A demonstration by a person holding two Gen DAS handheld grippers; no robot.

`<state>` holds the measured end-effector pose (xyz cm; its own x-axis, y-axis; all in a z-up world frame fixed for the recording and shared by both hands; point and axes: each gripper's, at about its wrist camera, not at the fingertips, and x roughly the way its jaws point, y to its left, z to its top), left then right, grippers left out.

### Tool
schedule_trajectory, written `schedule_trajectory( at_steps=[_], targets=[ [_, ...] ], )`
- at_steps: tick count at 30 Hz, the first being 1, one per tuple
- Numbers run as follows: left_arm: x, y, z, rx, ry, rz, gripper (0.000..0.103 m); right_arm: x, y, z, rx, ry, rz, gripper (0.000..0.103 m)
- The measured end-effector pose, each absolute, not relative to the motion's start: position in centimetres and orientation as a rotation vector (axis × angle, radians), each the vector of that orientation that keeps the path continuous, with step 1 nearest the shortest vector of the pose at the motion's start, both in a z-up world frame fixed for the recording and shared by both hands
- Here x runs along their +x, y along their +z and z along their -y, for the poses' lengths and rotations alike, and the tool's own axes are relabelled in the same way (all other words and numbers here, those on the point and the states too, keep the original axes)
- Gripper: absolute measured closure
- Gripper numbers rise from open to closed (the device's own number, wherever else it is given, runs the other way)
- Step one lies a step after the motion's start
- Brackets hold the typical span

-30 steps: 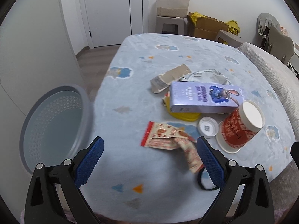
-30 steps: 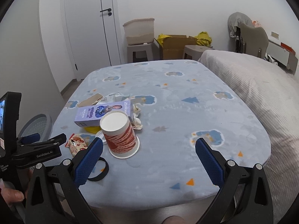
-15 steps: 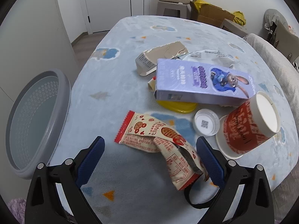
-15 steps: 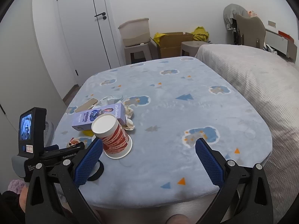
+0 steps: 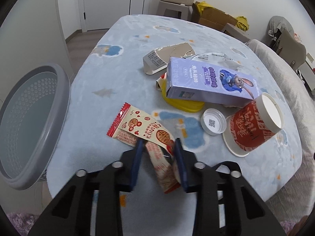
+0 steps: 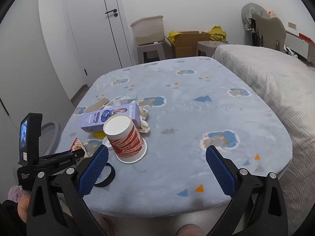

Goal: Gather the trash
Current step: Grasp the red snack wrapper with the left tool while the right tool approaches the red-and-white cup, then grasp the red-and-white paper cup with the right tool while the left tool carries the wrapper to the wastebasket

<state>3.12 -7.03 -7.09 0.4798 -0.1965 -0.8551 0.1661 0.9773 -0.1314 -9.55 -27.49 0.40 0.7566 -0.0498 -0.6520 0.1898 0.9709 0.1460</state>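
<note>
We see a cream and red plastic snack wrapper (image 5: pixel 145 135) lying on the pale blue patterned table (image 5: pixel 110 72), near its front left edge. Its crumpled near end sits between the blue fingers (image 5: pixel 137 157) of the left gripper (image 5: pixel 157 149), which have closed in on both sides and pinch it; the printed far end spreads flat on the cloth.

Just right of the wrapper lies a white round plastic lid (image 5: pixel 213 121), and touching that an upside-down red and white paper cup (image 5: pixel 256 125), tilted, its rim on the table. Beyond these a lilac cardboard box with a cartoon rabbit (image 5: pixel 208 80) lies on its long side atop a yellow plastic lid (image 5: pixel 183 104). Behind the box are a torn brown cardboard carton (image 5: pixel 167 57) and a crumpled white paper wrapper (image 5: pixel 216 58).

Left of the table, below its edge, stands a grey perforated plastic basket (image 5: pixel 29 118), its mouth open toward us.

From the right wrist view, the right gripper (image 6: pixel 157 167) hangs over the table's near edge with its fingers (image 6: pixel 220 169) spread wide and holding nothing. A black elastic ring (image 6: pixel 106 175) lies on the table just beside its left finger. A bed with a beige waffle cover (image 6: pixel 275 78) adjoins the table on the right.
</note>
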Motion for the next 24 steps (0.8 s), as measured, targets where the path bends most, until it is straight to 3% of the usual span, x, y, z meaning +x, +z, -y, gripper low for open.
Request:
schedule_trajectory(
  at_steps=[16,22,24],
  targets=[
    [0.0,-3.4,3.4,0.029,-0.194,-0.876,0.075,-4.4,-3.2,23.2,0.163,-0.082,-0.795,0.007],
    [-0.4,-3.5,2.7,0.054,-0.195,-0.855,0.075,-1.5,-4.6,22.8,0.171,-0.098,-0.814,0.023],
    [-0.5,-3.5,2.5,0.055,-0.196,-0.852,0.075,-0.8,-4.9,22.6,0.173,-0.092,-0.817,0.033]
  ],
)
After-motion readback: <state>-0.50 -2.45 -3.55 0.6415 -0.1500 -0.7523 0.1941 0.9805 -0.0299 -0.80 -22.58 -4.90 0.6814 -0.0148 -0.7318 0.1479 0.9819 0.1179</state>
